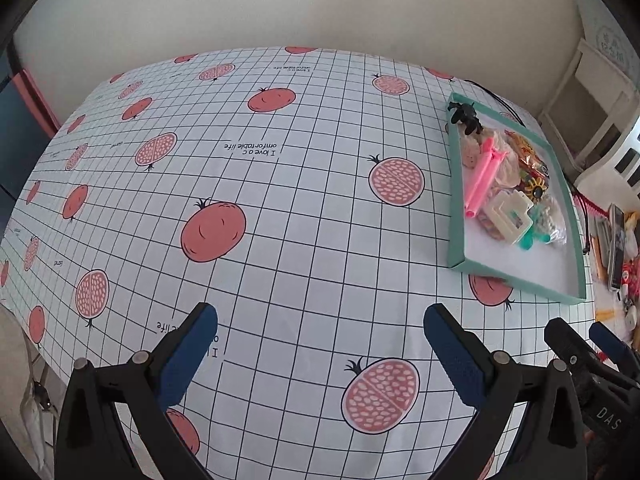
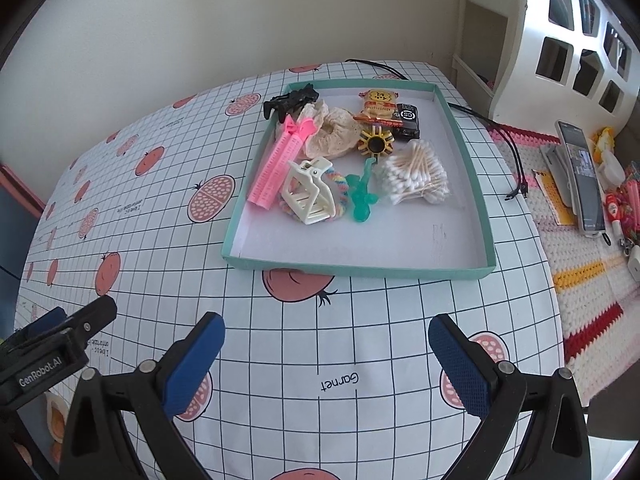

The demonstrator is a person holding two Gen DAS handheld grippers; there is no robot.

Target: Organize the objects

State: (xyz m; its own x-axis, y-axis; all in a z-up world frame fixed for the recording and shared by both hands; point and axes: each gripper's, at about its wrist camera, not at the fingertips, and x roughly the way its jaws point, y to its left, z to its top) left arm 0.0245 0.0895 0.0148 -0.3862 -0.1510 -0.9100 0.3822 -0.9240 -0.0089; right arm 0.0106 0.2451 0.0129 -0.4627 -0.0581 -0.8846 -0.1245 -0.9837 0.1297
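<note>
Bystanders around the gridded tablecloth

The tablecloth (image 2: 320, 360), white with a dark grid and pink pomegranate prints, covers the table up to a plain cream wall (image 2: 240, 12). Off its right edge lies a crocheted mat (image 2: 592, 280) striped in white, pink, yellow and red. On that mat, a phone (image 2: 582, 176) leans in a stand, with small red and pink oddments just beyond it. Black cables (image 2: 516, 152) trail from the cloth's far right corner onto the mat. Behind the mat stands a white cut-out shelf (image 2: 568, 40).

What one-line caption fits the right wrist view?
Open right tongs hover over the gridded tablecloth, facing a teal tray holding hair clips, cotton swabs and other small items.
</note>
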